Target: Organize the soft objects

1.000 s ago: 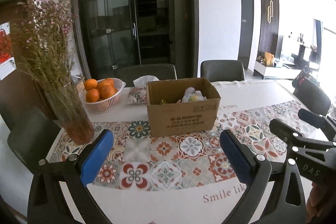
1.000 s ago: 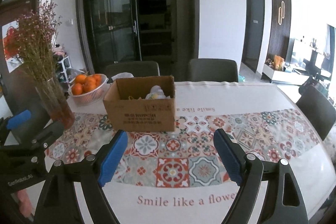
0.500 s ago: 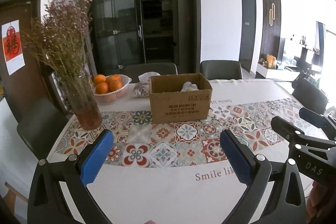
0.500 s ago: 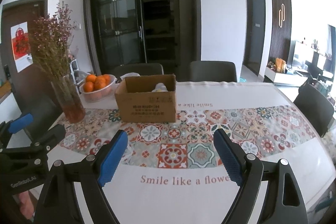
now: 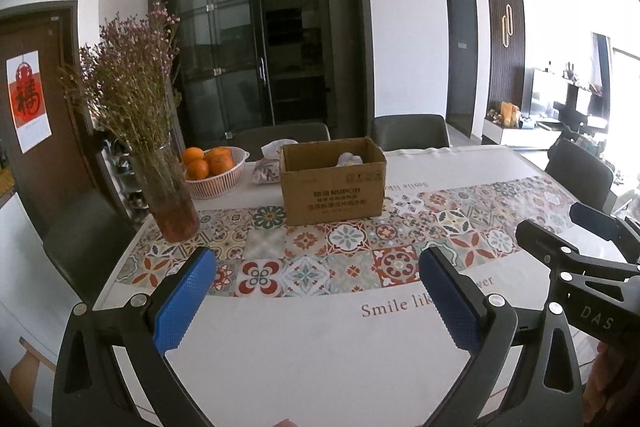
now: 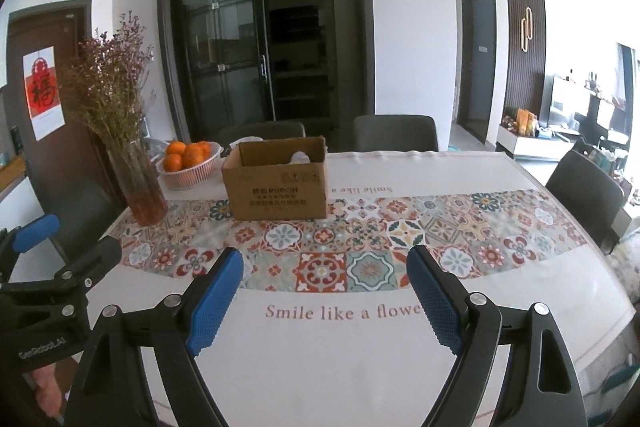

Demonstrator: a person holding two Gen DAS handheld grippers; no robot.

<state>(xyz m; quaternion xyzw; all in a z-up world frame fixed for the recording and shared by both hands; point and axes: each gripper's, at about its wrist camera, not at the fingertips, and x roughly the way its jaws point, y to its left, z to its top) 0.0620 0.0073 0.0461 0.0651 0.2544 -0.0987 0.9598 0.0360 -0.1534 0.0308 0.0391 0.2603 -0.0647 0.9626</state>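
A brown cardboard box [image 5: 332, 185] stands open on the far middle of the table; it also shows in the right wrist view [image 6: 278, 185]. A pale soft object [image 5: 350, 159] peeks over its rim, seen too in the right wrist view [image 6: 300, 157]. My left gripper [image 5: 318, 297] is open and empty, held over the table's near edge, well short of the box. My right gripper [image 6: 324, 293] is open and empty beside it, also near the front edge.
A glass vase of dried flowers [image 5: 168, 195] stands at the left. A white basket of oranges [image 5: 216, 169] and a tissue pack [image 5: 266, 171] sit behind it, left of the box. Dark chairs [image 5: 408, 131] surround the table [image 5: 320, 347].
Both grippers have pulled back from the box and risen; the box looks smaller and farther now. Both stay open and empty.
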